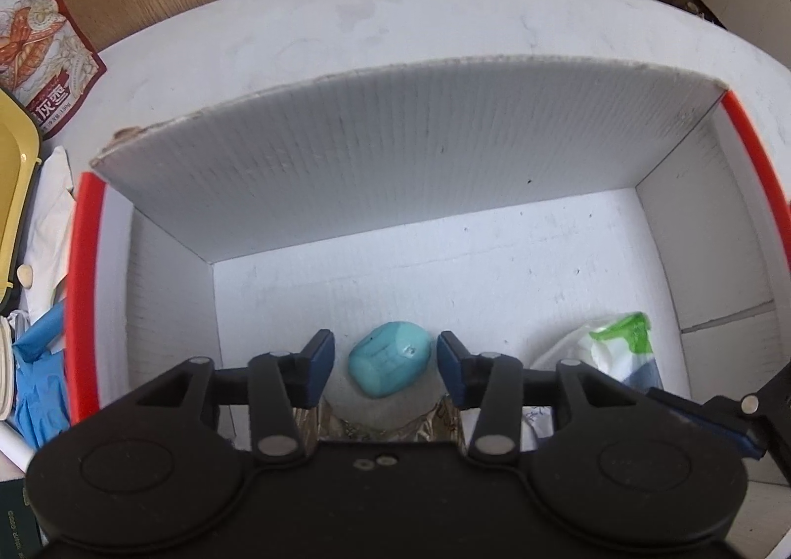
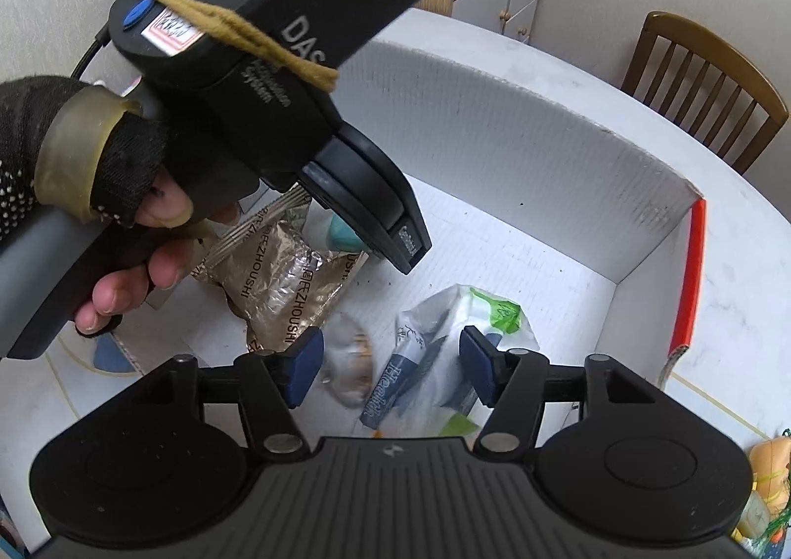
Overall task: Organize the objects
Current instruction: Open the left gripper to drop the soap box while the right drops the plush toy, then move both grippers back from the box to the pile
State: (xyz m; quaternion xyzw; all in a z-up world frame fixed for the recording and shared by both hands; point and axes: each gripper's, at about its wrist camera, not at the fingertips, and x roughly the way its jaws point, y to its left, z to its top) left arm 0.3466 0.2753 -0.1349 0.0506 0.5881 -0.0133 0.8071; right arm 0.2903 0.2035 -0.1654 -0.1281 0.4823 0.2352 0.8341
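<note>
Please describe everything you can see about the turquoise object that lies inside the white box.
The turquoise object is a small rounded block, smooth and glossy like plastic or soap, with faint moulded lines on top and a tiny dark speck. It lies slightly tilted on the floor of the white box, between the open fingers of the left tool, which do not seem to touch it. A crinkled foil packet lies just beside it. In the right wrist view the left tool hides most of it.
</note>
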